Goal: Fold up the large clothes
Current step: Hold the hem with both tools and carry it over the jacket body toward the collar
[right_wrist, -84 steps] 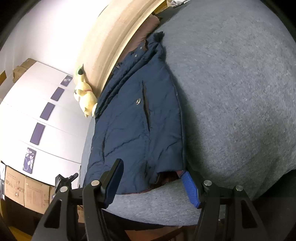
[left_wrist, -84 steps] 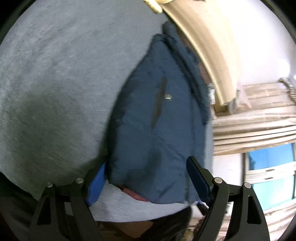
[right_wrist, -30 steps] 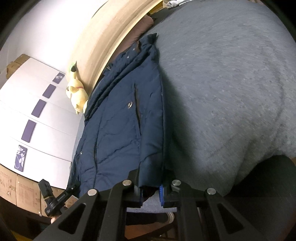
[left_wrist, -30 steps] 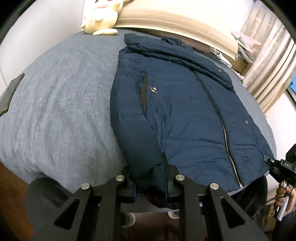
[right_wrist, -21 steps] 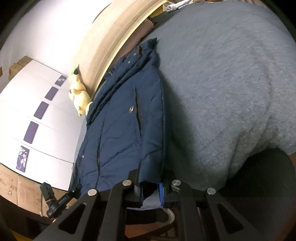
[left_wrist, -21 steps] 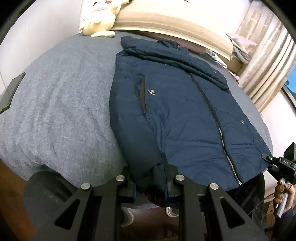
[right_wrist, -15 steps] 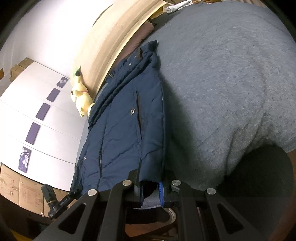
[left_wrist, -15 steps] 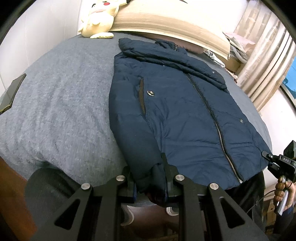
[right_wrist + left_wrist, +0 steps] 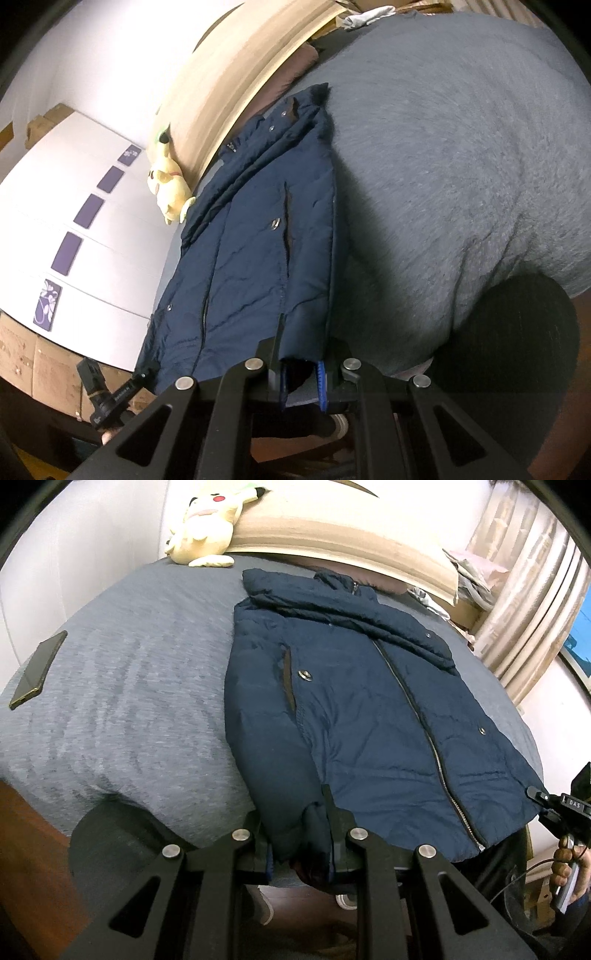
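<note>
Navy jacket (image 9: 369, 709) spread front-up on grey bed (image 9: 129, 686). Left gripper (image 9: 299, 845) clenched on one sleeve cuff; right gripper (image 9: 301, 380) clenched on other, apparently cuff. Plush toy (image 9: 205, 528) near headboard.

Both views sit low at the foot edge of the bed (image 9: 122, 686), just behind their own fingers, tilted down and looking along the mattress toward the headboard (image 9: 343, 550). The left wrist view stands at the jacket's (image 9: 369, 709) left bottom corner, the right wrist view at the opposite corner and rolled sideways. They share the whole jacket (image 9: 251, 258), the yellow plush toy (image 9: 168, 184) and the headboard
</note>
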